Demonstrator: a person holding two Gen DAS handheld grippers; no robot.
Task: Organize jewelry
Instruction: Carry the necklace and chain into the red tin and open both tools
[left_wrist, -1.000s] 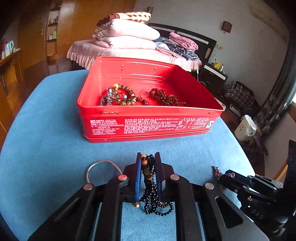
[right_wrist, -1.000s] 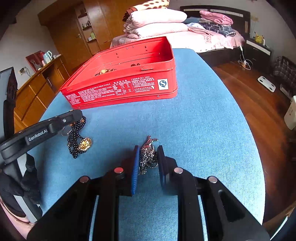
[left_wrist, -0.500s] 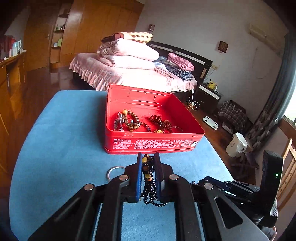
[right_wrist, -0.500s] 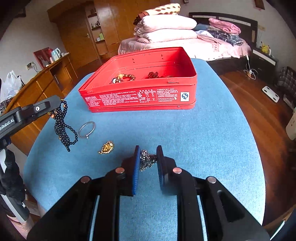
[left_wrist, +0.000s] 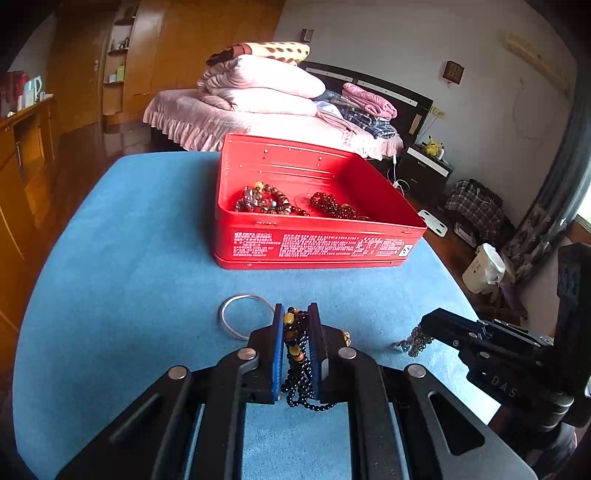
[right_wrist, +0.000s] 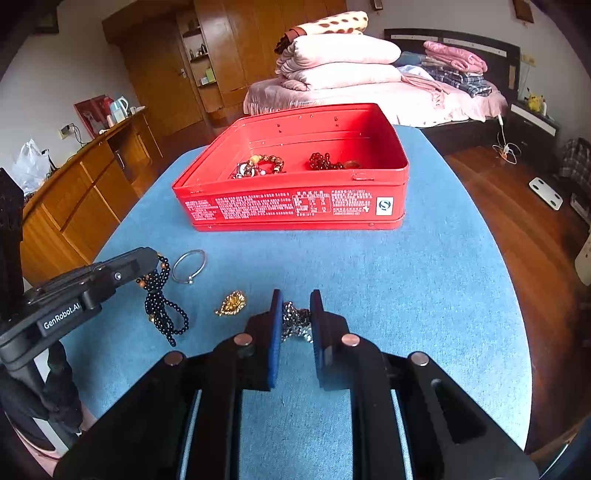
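A red tin box (left_wrist: 317, 245) (right_wrist: 295, 210) stands open on the blue table, with several bead bracelets (left_wrist: 267, 199) (right_wrist: 260, 164) inside. My left gripper (left_wrist: 295, 315) (right_wrist: 157, 262) is shut on a black bead strand (left_wrist: 301, 369) (right_wrist: 162, 306) with amber beads, which hangs above the cloth. My right gripper (right_wrist: 295, 302) (left_wrist: 421, 328) is shut on a silver chain (right_wrist: 293, 321) (left_wrist: 415, 338), lifted off the table. Both hover in front of the box. A silver bangle (left_wrist: 242, 319) (right_wrist: 188, 266) and a gold pendant (right_wrist: 231, 302) lie on the cloth.
The blue table (right_wrist: 424, 295) ends in a curved edge, with wooden floor (right_wrist: 517, 221) to the right. A wooden cabinet (right_wrist: 74, 192) stands at the left and a bed with folded bedding (right_wrist: 343, 70) behind the box. A gloved hand (right_wrist: 55, 395) holds the left gripper.
Both grippers have risen and drawn back from the box, lifting the bead strand and the silver chain off the cloth. The gold pendant, earlier under the strand, now lies bare.
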